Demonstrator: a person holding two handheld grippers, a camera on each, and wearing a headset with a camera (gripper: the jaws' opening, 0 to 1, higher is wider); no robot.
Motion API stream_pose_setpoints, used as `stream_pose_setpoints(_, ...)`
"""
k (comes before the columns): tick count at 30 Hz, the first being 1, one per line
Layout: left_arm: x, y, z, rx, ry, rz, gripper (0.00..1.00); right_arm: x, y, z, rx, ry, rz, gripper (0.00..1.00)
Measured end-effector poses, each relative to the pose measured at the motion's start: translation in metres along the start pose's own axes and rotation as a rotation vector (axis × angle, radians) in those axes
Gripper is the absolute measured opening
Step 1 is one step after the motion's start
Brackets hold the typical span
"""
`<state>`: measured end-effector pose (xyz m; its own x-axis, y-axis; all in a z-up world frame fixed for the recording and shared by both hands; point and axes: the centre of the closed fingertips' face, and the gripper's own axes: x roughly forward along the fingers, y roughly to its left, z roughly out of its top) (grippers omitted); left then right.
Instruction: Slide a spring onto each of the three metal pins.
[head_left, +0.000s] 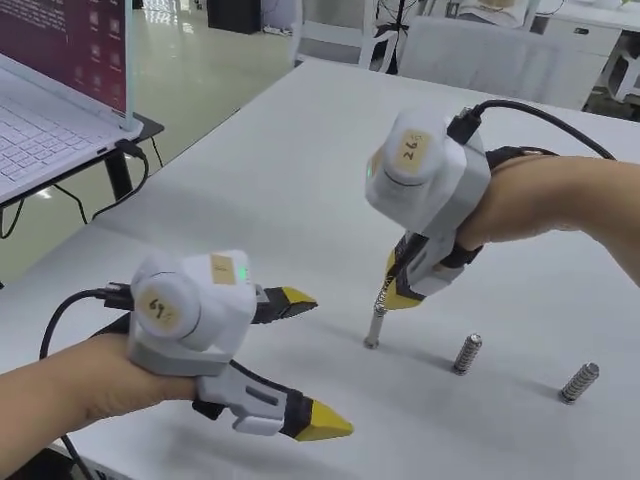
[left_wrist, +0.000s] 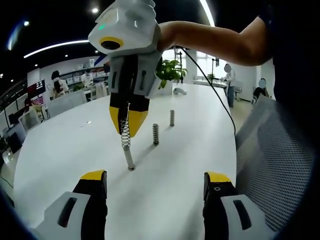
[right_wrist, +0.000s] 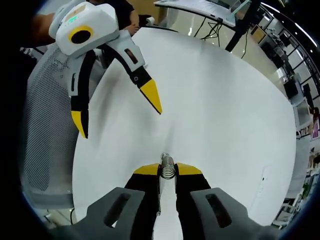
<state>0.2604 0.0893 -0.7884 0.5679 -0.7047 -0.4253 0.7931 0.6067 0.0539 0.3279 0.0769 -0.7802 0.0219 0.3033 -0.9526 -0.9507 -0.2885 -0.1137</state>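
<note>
We are pinching a spring (right_wrist: 168, 166) between the yellow tips of the right gripper (head_left: 398, 295), with the jaws pressed onto its upper coils. It is a slim, silvery coil of closely wound wire. In the left gripper view it is hanging below the tips at a slight tilt, and its lower end is meeting the top of a bare metal pin (left_wrist: 129, 159). We are not able to tell whether the lowest coils are already sitting around the pin's tip or only touching it. The pin itself is thin and grey, and it is standing upright on a small round foot on the white table (head_left: 300, 180).

To the right of it in the head view, two more pins are standing in a rough line, each already wearing a spring. The middle pin (head_left: 466, 353) is standing near the bare one, and the far pin (head_left: 579, 382) is sitting further out along the table. Their coils are covering them almost from foot to top, so little of the metal shaft is showing.

We are holding the left gripper (head_left: 310, 362) low over the table, nearer to us. Its jaws are spread wide with nothing between them, and the yellow tips are pointing toward the bare pin from well apart. A laptop (head_left: 50, 130) is sitting open on a stand past the table's left edge. A grey mesh chair (left_wrist: 280, 165) is showing beside the table in the left gripper view.
</note>
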Motion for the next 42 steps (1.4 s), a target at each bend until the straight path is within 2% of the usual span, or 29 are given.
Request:
stream_pose_setpoints(18, 0.000, 0.000, 0.004, -0.004, -0.009, 0.002, 0.75, 0.019, -0.001, -0.004, 0.018, 0.024, 0.031, 0.09)
stream_pose_setpoints(42, 0.000, 0.000, 0.004, -0.009, -0.008, 0.003, 0.74, 0.048, 0.009, -0.009, 0.053, 0.035, 0.070, 0.09)
